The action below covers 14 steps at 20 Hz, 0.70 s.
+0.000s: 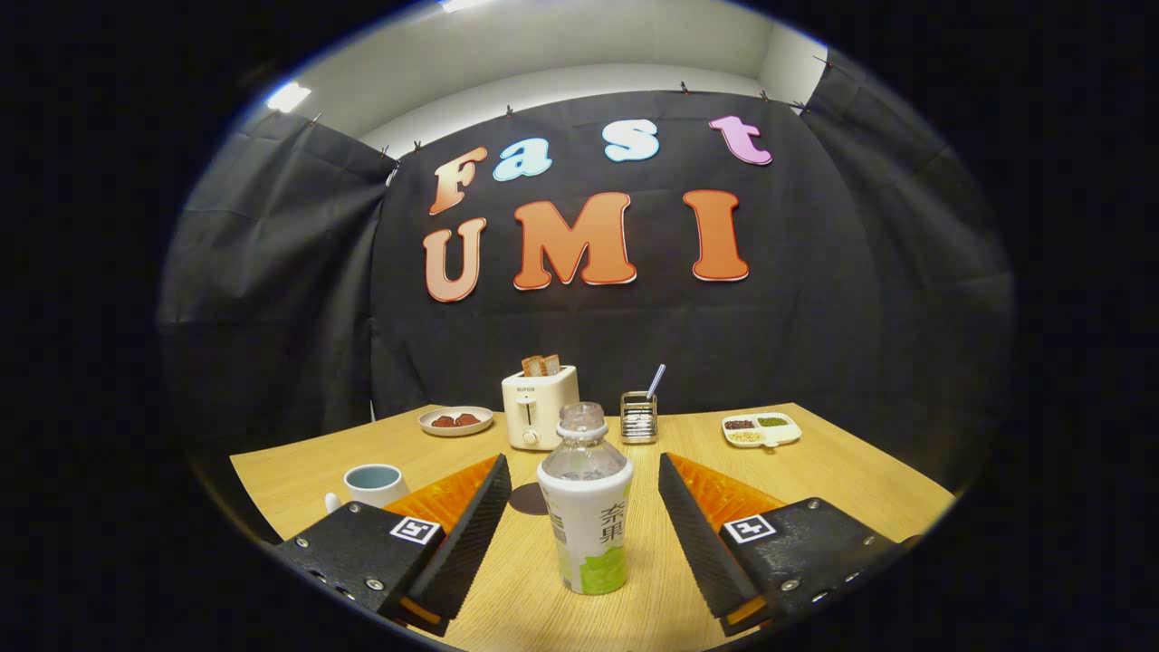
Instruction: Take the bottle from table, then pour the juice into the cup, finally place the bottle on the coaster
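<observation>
A: Quick one. Where's the bottle?

B: Standing upright on the table, right between the two fingers of the gripper. Cap is off, clear top, label round the lower part.

A: Gripper state?

B: Spread wide. Gap on both sides of the bottle, neither finger touching it. So not gripped yet.

A: Why so wide?

B: My guess: room to slide around the body before closing. The bottle sits about centred in the gap, so a plain squeeze should meet it evenly on both sides.

A: Cup?

B: The cup is off to the left, just beyond the left finger, partly hidden by it. Handle faces the near-left side. Can't tell if anything's in it.

A: Coaster?

B: Dark round coaster flat on the table, just behind and left of the bottle, between bottle and left finger. Bare, nothing on it.

A: Makes sense, cup and coaster both close by, short moves for pour and put-down.

B: Probably. Further back there's a toaster with bread sticking out, a plate left of it, a small wire holder with a utensil, and a divided tray on the right. All well apart from the bottle.

A: Stage?

B: First step, grasp not made. Risk: open top, so tipping early would spill.
</observation>
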Each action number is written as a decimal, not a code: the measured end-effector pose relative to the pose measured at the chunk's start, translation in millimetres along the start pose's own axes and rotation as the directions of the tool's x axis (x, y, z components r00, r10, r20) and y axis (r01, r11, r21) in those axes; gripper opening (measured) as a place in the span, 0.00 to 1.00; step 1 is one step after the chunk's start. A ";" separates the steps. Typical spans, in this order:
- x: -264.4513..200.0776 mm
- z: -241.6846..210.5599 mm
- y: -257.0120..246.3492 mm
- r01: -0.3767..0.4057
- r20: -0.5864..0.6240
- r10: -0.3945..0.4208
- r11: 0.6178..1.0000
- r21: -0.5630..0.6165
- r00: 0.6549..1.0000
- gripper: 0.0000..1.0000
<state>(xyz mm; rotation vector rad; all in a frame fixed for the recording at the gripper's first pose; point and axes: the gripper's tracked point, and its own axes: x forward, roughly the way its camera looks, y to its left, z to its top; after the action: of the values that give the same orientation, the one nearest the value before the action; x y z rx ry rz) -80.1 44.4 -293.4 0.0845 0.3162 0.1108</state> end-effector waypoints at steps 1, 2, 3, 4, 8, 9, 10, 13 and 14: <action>3.0 -6.3 0.1 0.002 -0.012 -0.002 1.000 0.001 1.000 0.98; 5.0 -12.8 -1.1 0.007 -0.023 -0.007 1.000 0.003 1.000 0.98; 8.2 -18.0 -1.6 0.011 -0.034 -0.011 1.000 0.008 0.999 0.98; 11.4 -22.9 -1.0 0.013 -0.046 -0.012 1.000 0.017 0.999 0.98; 23.4 -37.3 -1.8 0.032 -0.068 -0.030 0.999 0.033 0.997 0.98; 25.6 -42.0 -3.4 0.040 -0.075 -0.038 0.999 0.029 0.996 0.97; 27.6 -48.6 -4.4 0.044 -0.090 -0.041 0.998 0.034 0.995 0.96; 31.0 -61.7 -0.9 0.043 -0.128 -0.034 0.997 0.062 0.991 0.85; 32.9 -63.5 -1.0 0.046 -0.130 -0.038 0.997 0.060 0.991 0.83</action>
<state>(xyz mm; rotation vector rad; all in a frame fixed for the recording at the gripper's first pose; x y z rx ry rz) -68.9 51.6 -363.6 0.1332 0.4503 0.0644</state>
